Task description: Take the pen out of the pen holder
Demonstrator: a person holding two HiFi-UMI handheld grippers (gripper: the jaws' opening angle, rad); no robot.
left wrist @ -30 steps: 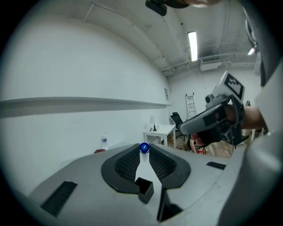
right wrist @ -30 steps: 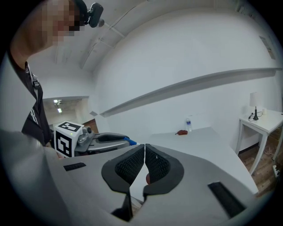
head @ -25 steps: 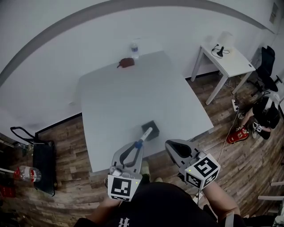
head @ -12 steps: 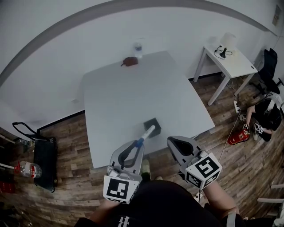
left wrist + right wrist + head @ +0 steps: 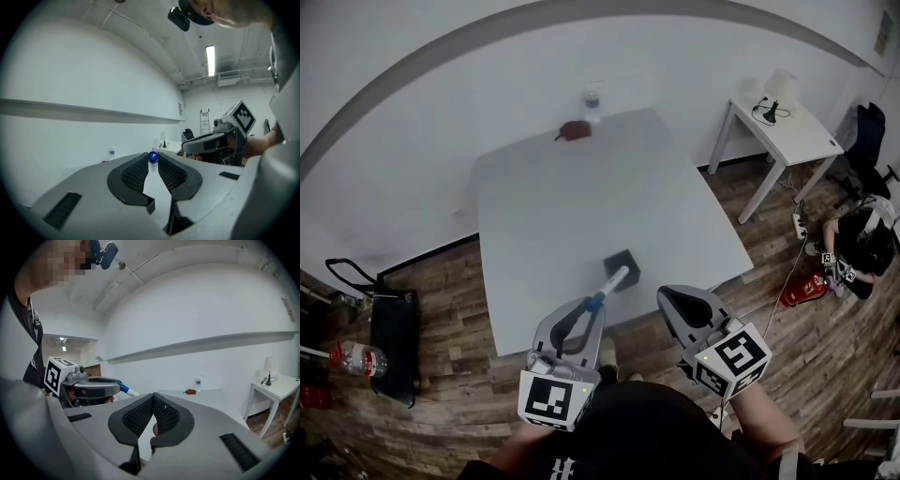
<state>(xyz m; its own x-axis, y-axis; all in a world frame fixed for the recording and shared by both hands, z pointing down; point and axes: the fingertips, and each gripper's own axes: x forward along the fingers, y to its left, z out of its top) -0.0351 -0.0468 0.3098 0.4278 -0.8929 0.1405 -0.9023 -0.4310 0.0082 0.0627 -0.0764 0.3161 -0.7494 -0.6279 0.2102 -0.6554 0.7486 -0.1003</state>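
Observation:
My left gripper (image 5: pixel 594 302) is shut on a white pen with a blue band (image 5: pixel 609 282). The pen points up and away, and its far end lies over the near edge of the black square pen holder (image 5: pixel 623 264) on the grey table (image 5: pixel 562 187). I cannot tell whether that end is inside the holder. In the left gripper view the pen's blue end (image 5: pixel 153 157) shows between the tips of the left gripper (image 5: pixel 153 162). My right gripper (image 5: pixel 673 298) hovers to the right of the holder, off the table's front edge. In its own view the right gripper (image 5: pixel 153 398) is shut on nothing, and the pen (image 5: pixel 125 389) juts from the left gripper (image 5: pixel 93 387).
A water bottle (image 5: pixel 592 103) and a small brown object (image 5: pixel 574 129) sit at the table's far edge. A white side table (image 5: pixel 778 122) with a lamp stands at the right, with a black chair (image 5: pixel 867 131) beyond it. A black bag (image 5: pixel 394 342) lies on the wooden floor at left.
The head view has shifted a little since a second ago. Both grippers hold nearly the same places, and the left stays shut on the pen.

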